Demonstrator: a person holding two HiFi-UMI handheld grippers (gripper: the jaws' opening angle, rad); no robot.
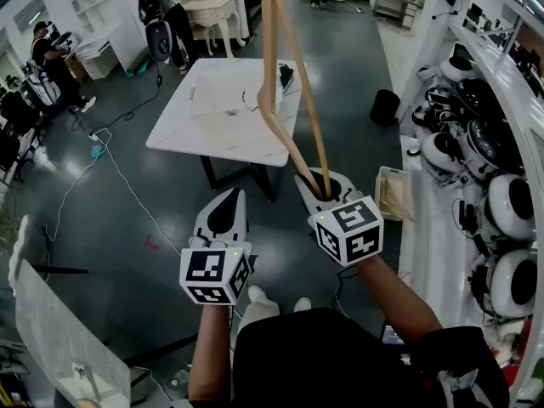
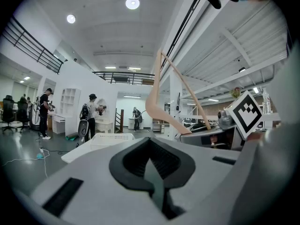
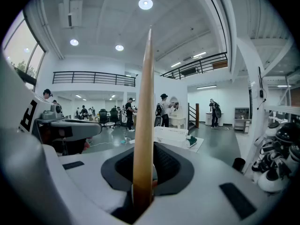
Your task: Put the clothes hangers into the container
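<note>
Item: wooden clothes hanger [image 1: 269, 58], one piece, pale varnished wood with a broad curved shoulder arm and a thin straight crossbar. The two meet at the corner that your right gripper [image 1: 323, 192] pinches. In the right gripper view the hanger [image 3: 144, 125] rises edge-on from between the closed jaws, straight up the middle of the frame. It stands upright in the air above the floor, near you and short of the table, and is not in the container. In the left gripper view the hanger [image 2: 153, 106] shows to the right with its curve facing left. Your left gripper [image 1: 228, 206] hangs beside the right one, slightly lower, with its jaws pressed together on nothing. Markings: each gripper's cube bears black-and-white square patterns, and no lettering can be read. Container [image 1: 197, 92]: a white slatted basket sitting on the white table [image 1: 178, 138], well ahead of both grippers. A small dark green object [image 1: 286, 76] lies at the table's far right part. Surroundings: a black bin [image 1: 384, 107] on the grey floor right of the table, and a white shelf [image 1: 463, 228] along your right that carries round black-and-white devices.
</note>
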